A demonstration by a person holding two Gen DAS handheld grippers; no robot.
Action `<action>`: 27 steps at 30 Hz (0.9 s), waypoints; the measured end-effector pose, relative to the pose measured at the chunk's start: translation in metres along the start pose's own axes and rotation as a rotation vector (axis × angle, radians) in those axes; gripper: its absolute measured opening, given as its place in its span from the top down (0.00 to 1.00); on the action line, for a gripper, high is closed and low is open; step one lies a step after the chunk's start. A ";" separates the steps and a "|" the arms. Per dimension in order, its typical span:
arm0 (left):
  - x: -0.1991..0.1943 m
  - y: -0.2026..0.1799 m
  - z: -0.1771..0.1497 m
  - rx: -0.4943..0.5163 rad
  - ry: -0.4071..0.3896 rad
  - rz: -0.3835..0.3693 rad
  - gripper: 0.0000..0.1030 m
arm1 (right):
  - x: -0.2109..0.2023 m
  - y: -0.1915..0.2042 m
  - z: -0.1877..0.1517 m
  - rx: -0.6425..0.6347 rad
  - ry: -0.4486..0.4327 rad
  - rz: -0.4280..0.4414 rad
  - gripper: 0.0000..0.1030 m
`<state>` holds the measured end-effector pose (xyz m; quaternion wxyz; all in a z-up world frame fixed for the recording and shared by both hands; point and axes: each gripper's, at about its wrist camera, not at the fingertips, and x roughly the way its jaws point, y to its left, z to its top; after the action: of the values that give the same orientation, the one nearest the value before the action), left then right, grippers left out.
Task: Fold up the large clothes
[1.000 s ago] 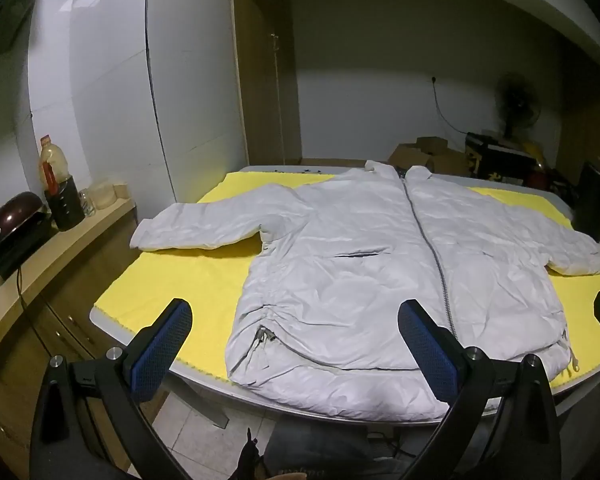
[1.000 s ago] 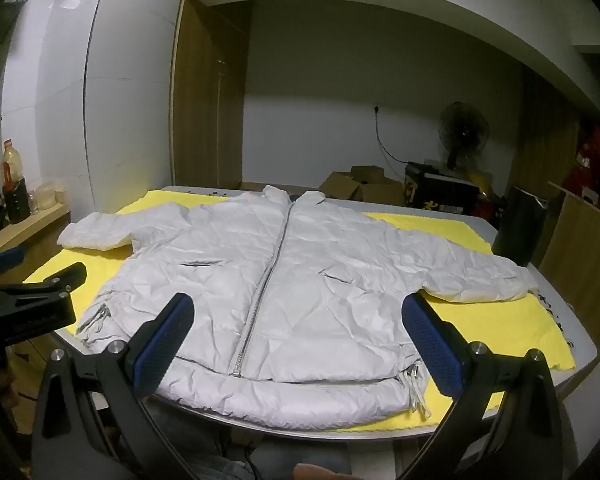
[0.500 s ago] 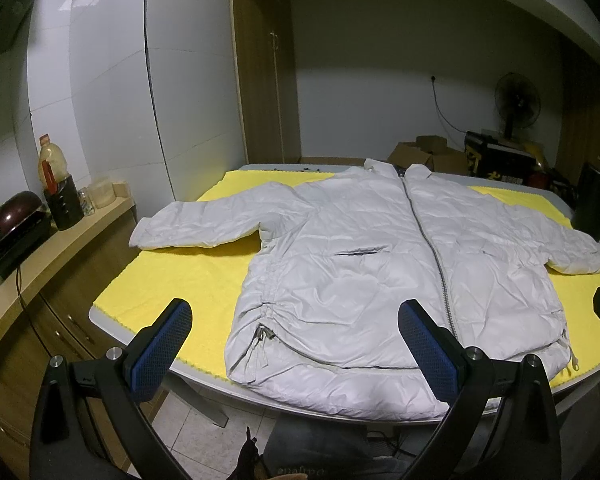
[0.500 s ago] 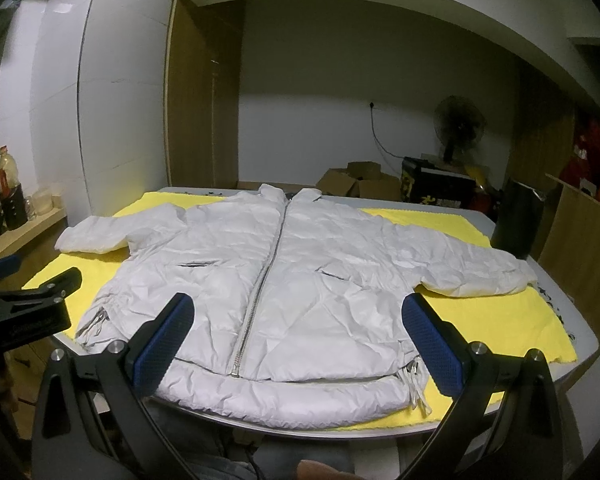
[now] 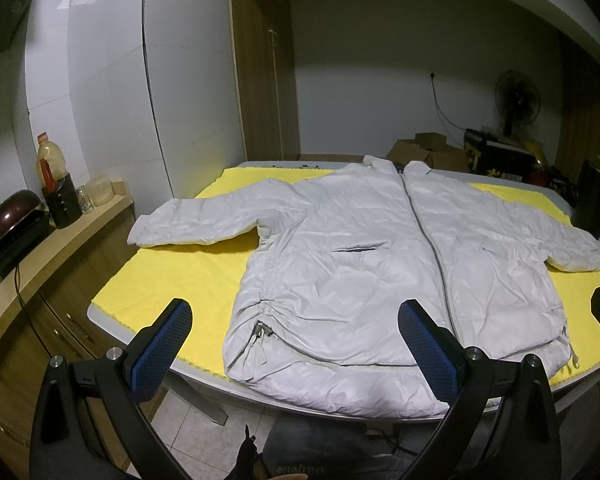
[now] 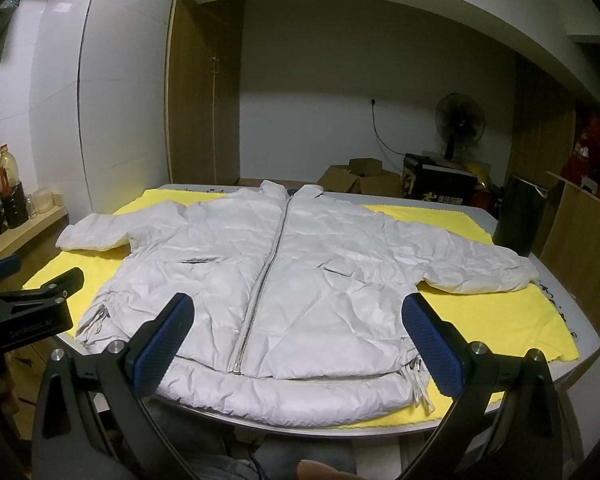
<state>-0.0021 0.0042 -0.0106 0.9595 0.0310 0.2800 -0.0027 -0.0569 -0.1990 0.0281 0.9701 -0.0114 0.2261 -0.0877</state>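
A pale grey puffer jacket lies flat, zipped, front up, on a yellow cloth over a grey table; its sleeves spread left and right, and its hem is at the near edge. It also shows in the right wrist view. My left gripper is open and empty, held before the hem's left half. My right gripper is open and empty, before the hem near the zipper's end. The left gripper's body shows at the left of the right wrist view.
A wooden counter at the left holds an oil bottle, jars and a dark pot. A black bin stands at the table's right far corner. Cardboard boxes and a fan stand behind.
Both views have shifted slightly: the right gripper has risen a little and drifted; the jacket has not moved. Both grippers stay open.
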 end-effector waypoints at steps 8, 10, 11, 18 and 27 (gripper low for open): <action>0.000 0.000 0.000 0.000 0.001 0.000 0.00 | 0.001 0.001 -0.001 0.001 0.002 0.000 0.00; 0.000 -0.001 0.000 0.000 0.003 -0.001 0.00 | 0.001 0.001 0.000 0.001 0.002 0.000 0.00; 0.000 0.000 0.001 0.000 0.003 0.000 0.00 | 0.001 0.001 -0.001 0.001 0.003 0.000 0.00; -0.001 -0.001 -0.001 -0.001 0.004 -0.001 0.00 | 0.001 0.002 -0.001 0.000 0.001 -0.001 0.00; -0.001 -0.002 -0.001 -0.008 0.004 0.002 0.00 | 0.001 0.002 -0.002 0.000 0.000 -0.002 0.00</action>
<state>-0.0039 0.0025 -0.0111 0.9591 0.0275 0.2819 -0.0007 -0.0564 -0.1966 0.0261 0.9699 -0.0116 0.2263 -0.0889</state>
